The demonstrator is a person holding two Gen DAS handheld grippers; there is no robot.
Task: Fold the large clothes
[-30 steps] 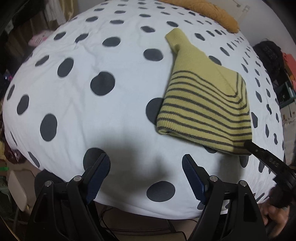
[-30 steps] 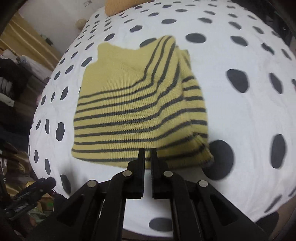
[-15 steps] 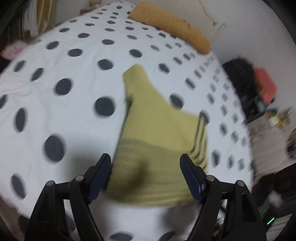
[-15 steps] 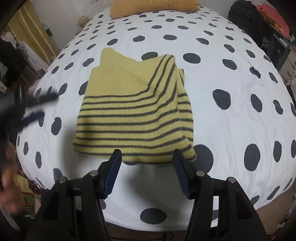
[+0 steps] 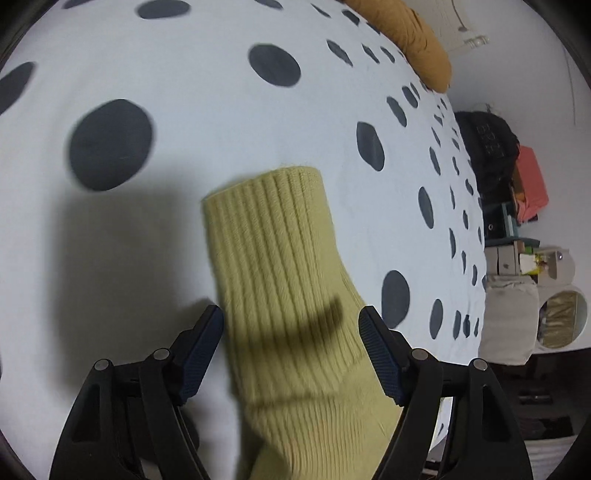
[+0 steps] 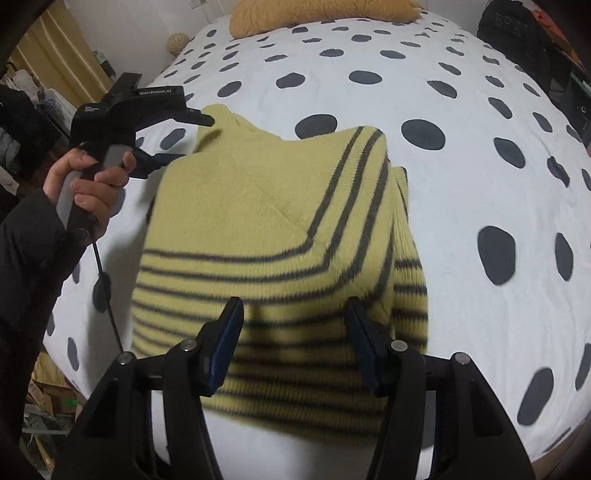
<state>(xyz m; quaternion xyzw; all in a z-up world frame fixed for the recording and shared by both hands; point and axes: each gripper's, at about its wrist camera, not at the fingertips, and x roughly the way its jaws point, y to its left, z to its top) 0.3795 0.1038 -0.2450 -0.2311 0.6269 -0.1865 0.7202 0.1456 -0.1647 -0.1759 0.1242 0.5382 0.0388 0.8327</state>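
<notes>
Garment: one yellow sweater with dark stripes, lying on the polka-dot bedspread near its front edge.
Progress: the sweater is already folded into a compact block; by judgement, most folds are done.
Remaining: one ribbed cuff pokes out beyond the block at its far left corner; it likely needs tucking in, then a final fold or smoothing.
Left gripper: jaws apart and closing, straddling the cuff; pads not yet pressing on it.
Right gripper: jaws apart and closing over the striped front edge; nothing pinched.
Hand: one visible, holding the left gripper's handle.
Count: one sweater, two grippers, one orange pillow at the head of the bed.
</notes>
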